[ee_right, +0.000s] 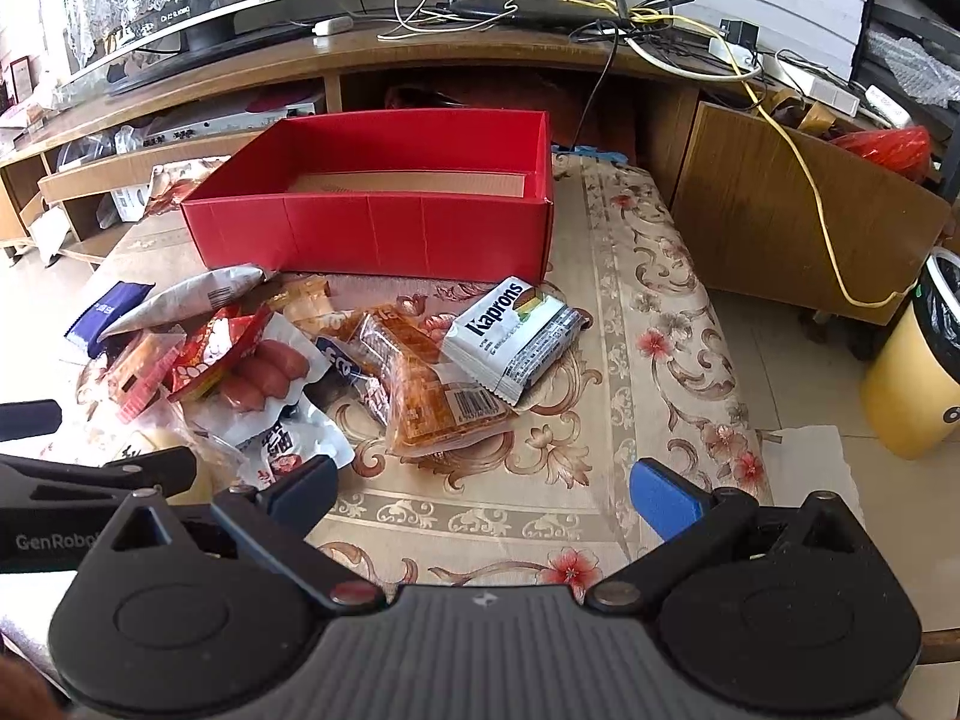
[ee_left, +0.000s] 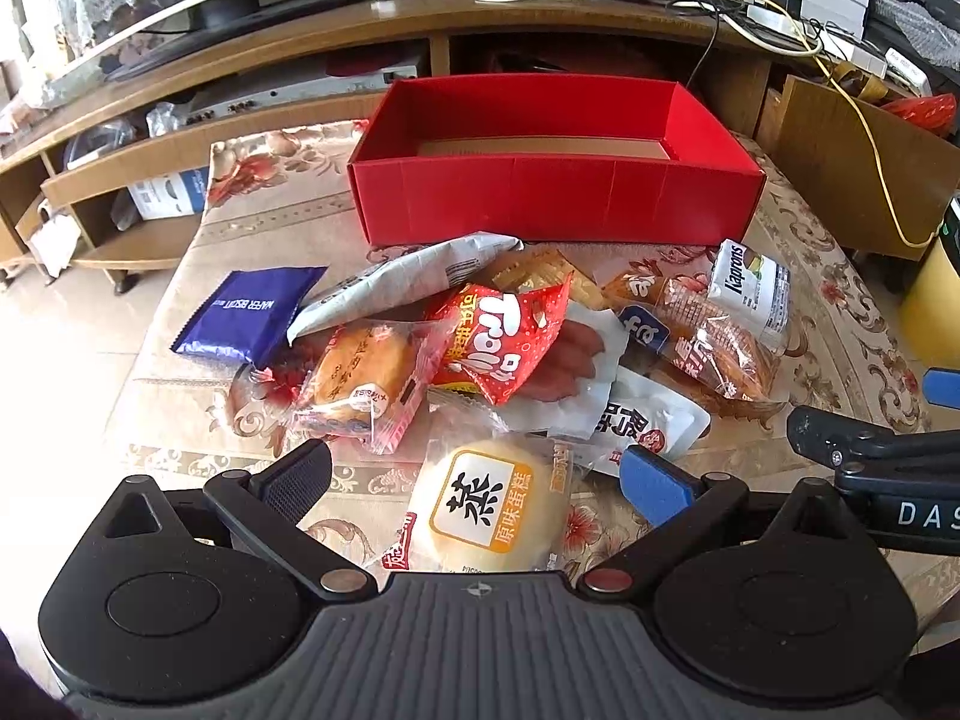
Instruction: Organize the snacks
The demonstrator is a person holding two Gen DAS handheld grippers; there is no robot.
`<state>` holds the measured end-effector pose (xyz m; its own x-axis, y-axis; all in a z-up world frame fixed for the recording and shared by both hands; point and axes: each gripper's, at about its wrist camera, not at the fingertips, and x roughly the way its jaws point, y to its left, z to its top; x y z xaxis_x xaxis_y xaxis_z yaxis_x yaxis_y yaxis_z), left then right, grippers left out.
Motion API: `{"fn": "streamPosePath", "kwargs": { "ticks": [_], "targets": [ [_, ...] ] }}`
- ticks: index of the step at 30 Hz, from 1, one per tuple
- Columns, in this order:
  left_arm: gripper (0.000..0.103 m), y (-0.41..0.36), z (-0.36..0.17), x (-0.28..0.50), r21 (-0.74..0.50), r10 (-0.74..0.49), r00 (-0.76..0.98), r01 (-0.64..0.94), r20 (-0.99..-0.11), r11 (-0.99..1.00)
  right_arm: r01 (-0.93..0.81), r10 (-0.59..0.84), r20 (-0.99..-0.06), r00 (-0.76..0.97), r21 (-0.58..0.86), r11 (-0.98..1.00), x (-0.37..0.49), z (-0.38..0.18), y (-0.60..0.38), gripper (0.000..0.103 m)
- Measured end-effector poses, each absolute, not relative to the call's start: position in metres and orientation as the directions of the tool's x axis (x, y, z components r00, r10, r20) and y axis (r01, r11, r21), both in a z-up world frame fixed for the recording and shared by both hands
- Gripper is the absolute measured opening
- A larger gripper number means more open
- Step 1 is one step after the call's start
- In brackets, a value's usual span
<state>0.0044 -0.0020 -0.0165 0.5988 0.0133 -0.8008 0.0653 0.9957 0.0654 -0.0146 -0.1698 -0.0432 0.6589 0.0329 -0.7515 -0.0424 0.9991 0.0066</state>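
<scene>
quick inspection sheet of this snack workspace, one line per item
surface: table under floral cloth, snacks in one pile
job's things: red box open, no snacks seen inside; Kaprons pack, blue wafer pack, steamed cake among the pile
clutter: nothing seen beyond the snacks
grippers: left gripper open above the steamed cake; right gripper open over bare cloth
cables: tangle with yellow cable on TV stand
surroundings: TV stand, yellow bin

Wooden TV cabinet (ee_left: 420, 30), tiled floor (ee_left: 60, 360)
</scene>
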Motion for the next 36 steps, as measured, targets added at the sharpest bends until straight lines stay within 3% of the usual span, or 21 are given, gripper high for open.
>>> {"fn": "streamPosePath", "kwargs": {
  "ticks": [36],
  "targets": [
    [0.101,0.000,-0.027,0.007,0.039,-0.009,0.555,0.074,-0.832,0.997,-0.055,0.042,-0.785,0.618,0.011,0.998,-0.012,-0.051,-0.168,0.102]
  ]
}}
